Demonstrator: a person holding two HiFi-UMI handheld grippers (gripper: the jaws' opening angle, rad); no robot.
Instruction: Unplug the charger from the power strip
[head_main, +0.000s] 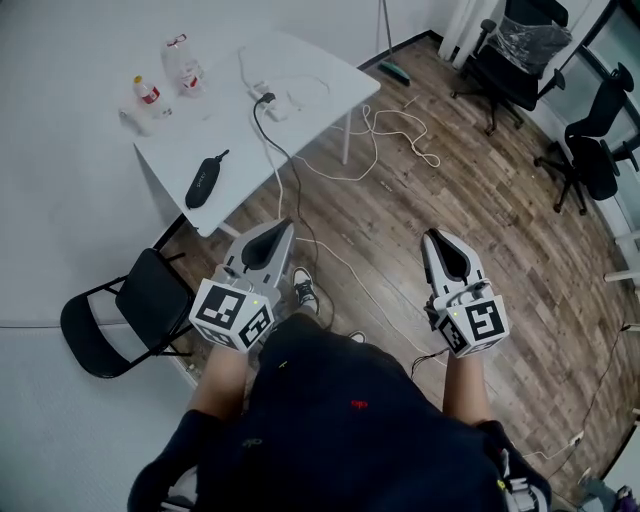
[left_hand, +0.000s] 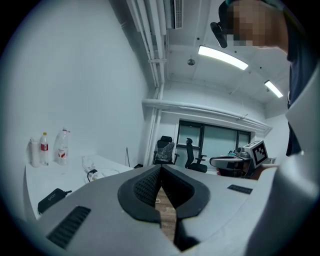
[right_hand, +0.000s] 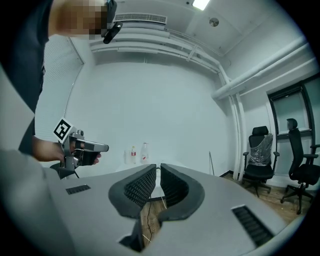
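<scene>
Holds left gripper (head_main: 283, 230) and right gripper (head_main: 432, 240) out at waist height on bare forearms, well apart, both pointing forward about level toward the desk (head_main: 320, 70). Shows both pairs of jaws closed tip to tip, nothing between. Stands well short of the desk. Leaves black charger (head_main: 265, 98) plugged into the white power strip (head_main: 278, 108) near the desk's middle, cable (head_main: 272, 140) trailing over the near edge.
</scene>
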